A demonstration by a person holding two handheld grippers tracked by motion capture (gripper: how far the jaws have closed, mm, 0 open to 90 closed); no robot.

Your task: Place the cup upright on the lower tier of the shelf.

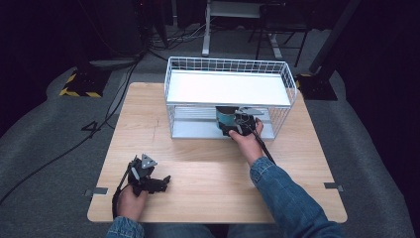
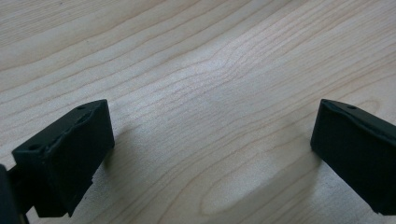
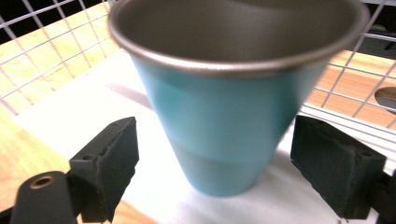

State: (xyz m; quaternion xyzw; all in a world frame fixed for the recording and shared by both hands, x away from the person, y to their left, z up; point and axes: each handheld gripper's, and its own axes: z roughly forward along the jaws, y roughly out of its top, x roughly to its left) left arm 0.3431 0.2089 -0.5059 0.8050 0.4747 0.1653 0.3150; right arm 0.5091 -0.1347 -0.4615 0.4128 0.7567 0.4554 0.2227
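Cup [image 3: 224, 116] upright on lower shelf of wire rack [image 1: 229, 97], placing looks done. Right gripper [image 3: 215, 172] jaws apart either side, not touching. Left gripper [image 2: 210, 158] open, idle near rack. Left: pull back.

Teal cup [image 3: 224, 116] with a dull grey inside — white wire rack [image 1: 228, 67] — pale wood-grain table [image 1: 198, 168], black grippers.

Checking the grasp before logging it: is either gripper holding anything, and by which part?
Nothing is held. The right gripper has open jaws either side of the teal cup, not touching. The left gripper is open over bare table.
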